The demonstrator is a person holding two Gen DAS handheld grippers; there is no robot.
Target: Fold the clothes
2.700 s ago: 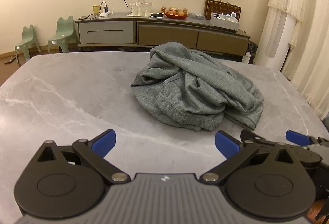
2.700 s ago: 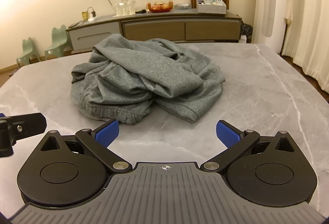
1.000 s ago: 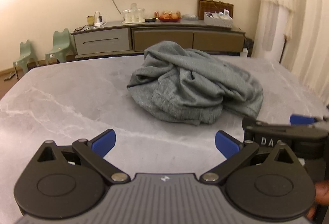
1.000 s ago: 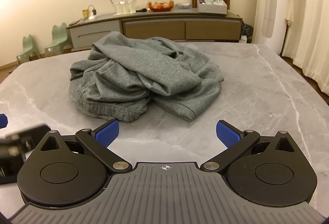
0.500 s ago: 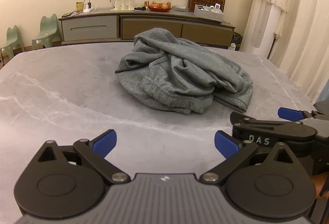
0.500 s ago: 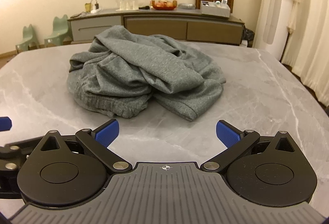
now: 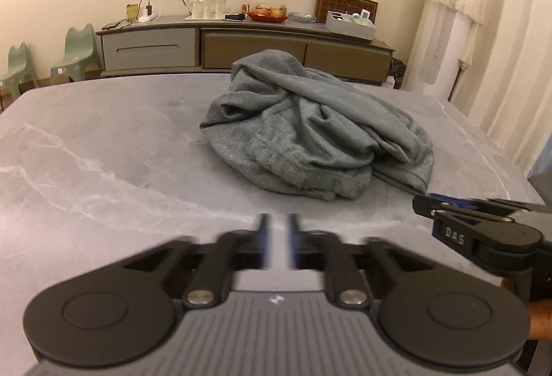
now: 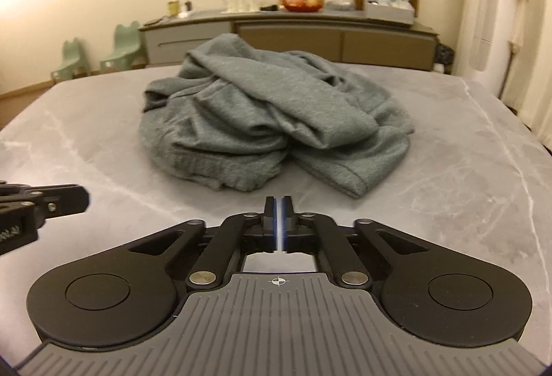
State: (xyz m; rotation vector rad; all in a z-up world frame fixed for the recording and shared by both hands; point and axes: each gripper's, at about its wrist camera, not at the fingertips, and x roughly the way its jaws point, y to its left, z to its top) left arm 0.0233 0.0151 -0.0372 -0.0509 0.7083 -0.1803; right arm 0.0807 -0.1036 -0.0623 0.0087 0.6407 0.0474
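- Jaws on both tools are drawn together and grip nothing: the right gripper [image 8: 278, 203] shows a sliver of light between its blue pads; the left gripper [image 7: 277, 220] is motion-blurred with a narrow gap, so its exact closure is uncertain.
- Location: one grey garment [image 8: 272, 120] lies in a crumpled heap near the middle of the marble table [image 8: 483, 169], just ahead of both tools and clear of them. It is not folded.
- Handling, as judged: soft, limp knit of moderate weight; it will drape and drag rather than slide, and layers may lift together.
- Hold points, as judged: the ribbed band [image 8: 220, 169] along the near left edge and the stitched hem [image 8: 345, 179] at the near right are the firmest exposed edges.
- Change from half a second ago: both pairs of jaws stood wide then and have since closed; both tools sit nearer the heap, which lies as before.
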